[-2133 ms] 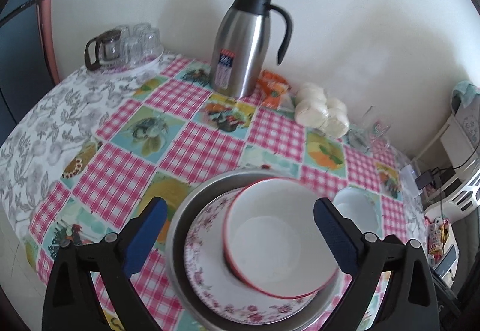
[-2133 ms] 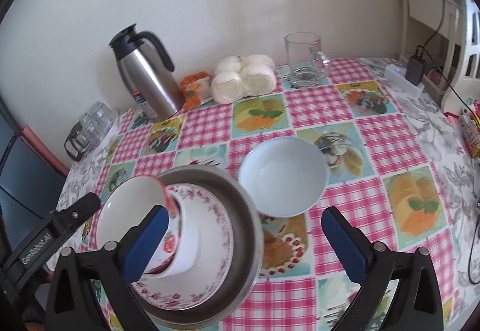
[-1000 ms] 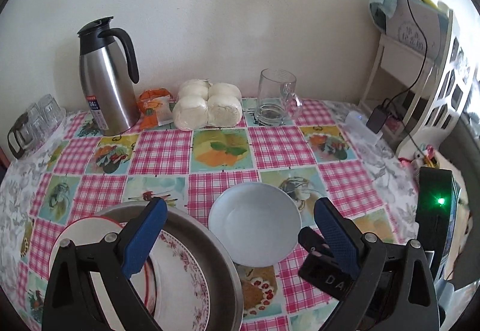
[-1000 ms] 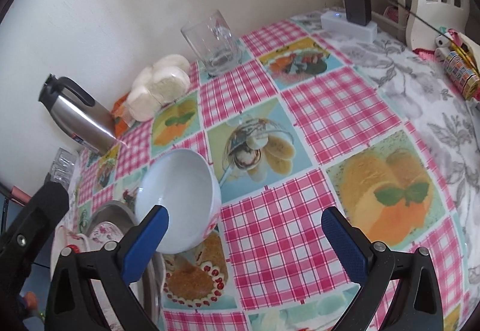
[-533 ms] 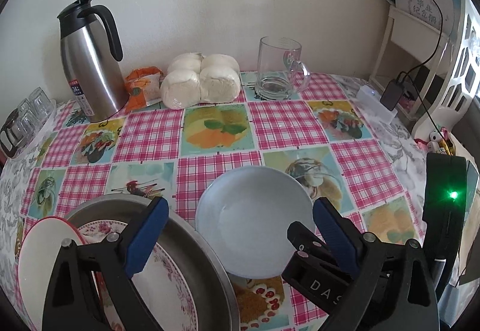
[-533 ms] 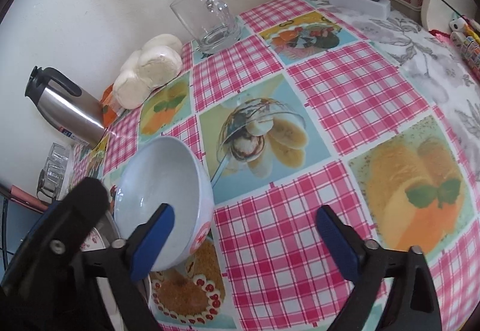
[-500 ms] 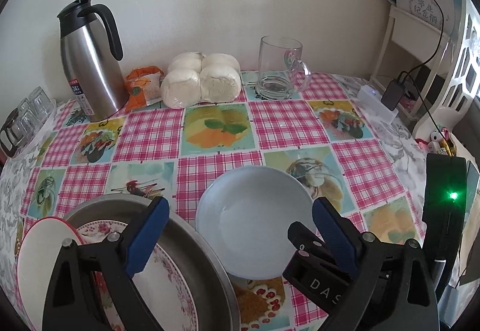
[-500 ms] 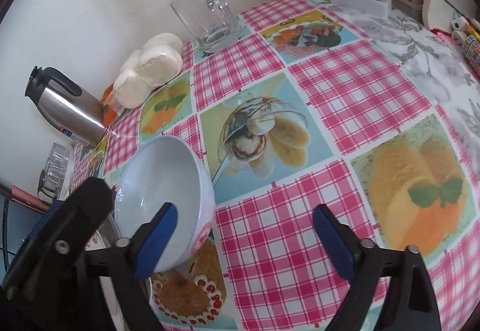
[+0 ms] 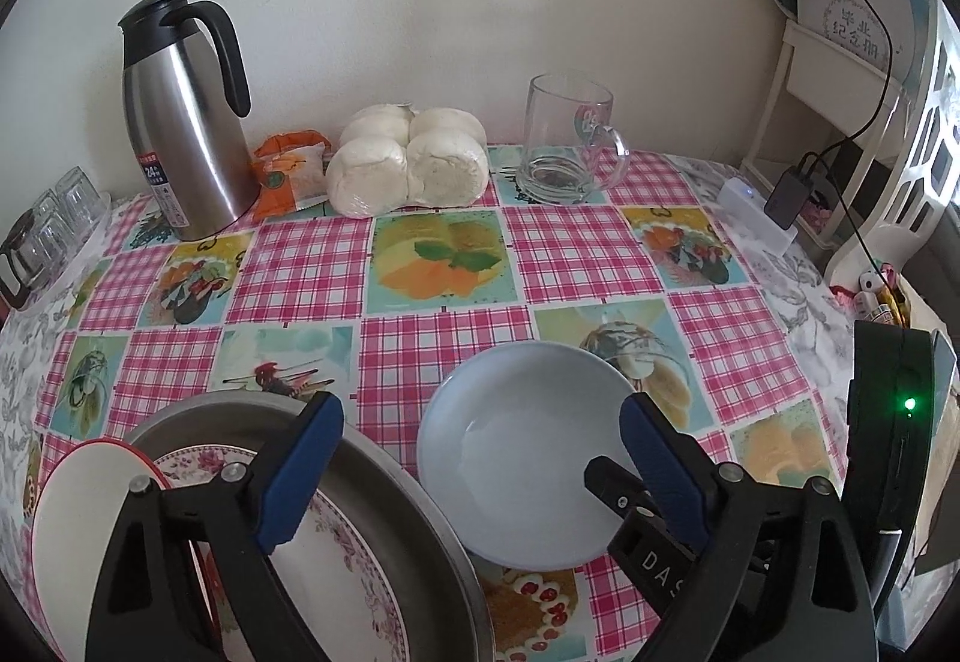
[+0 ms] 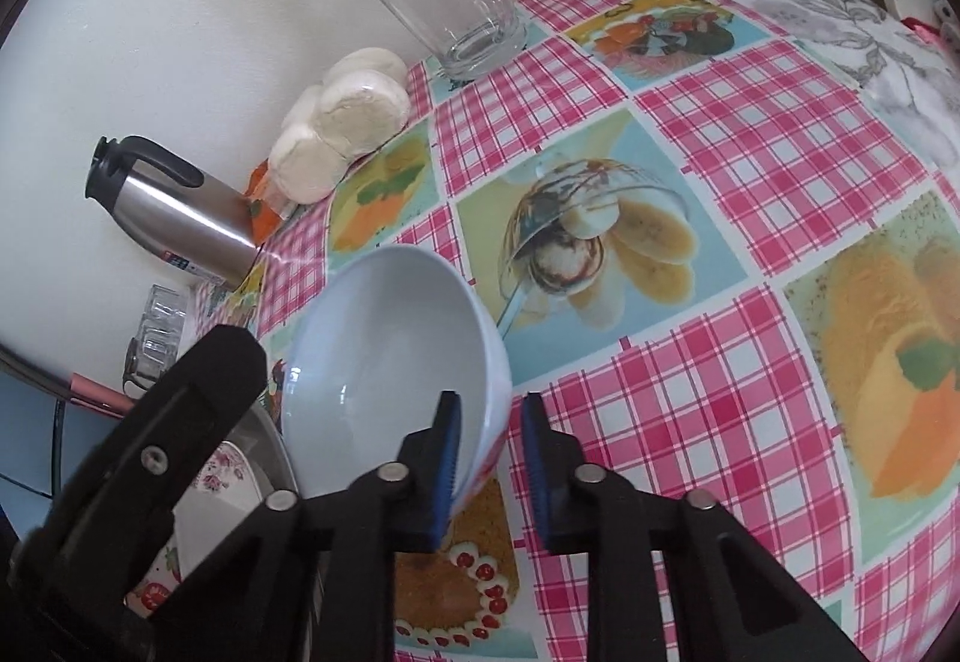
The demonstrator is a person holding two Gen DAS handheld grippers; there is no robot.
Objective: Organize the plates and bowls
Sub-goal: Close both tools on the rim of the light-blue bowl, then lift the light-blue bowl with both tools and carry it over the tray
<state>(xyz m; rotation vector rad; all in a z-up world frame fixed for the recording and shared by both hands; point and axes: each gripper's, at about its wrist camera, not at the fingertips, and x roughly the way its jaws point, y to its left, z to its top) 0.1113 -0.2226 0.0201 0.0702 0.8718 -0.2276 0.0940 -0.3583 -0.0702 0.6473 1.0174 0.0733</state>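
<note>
Grabbing the white bowl [image 10: 390,362]

I'm pinching its rim with the right gripper [image 10: 489,443] for stacking; left gripper [image 9: 480,458] is hanging spread, holding nothing.

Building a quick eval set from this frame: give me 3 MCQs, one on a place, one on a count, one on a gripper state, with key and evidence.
1. Where does the glass mug stand?
A. by the wall, right of the steamed buns
B. inside the metal pan
C. left of the thermos jug

2. How many bowls are in the left wrist view?
A. one
B. two
C. four

3. What is the right gripper doing?
A. wide open above the mug
B. closed around the white bowl's rim
C. holding the floral plate

Key: 1 A, the mug sits at the table's back edge beside the buns. 2 B, the white bowl and the red-rimmed bowl. 3 B, its blue pads straddle the rim, one inside, one outside.
</note>
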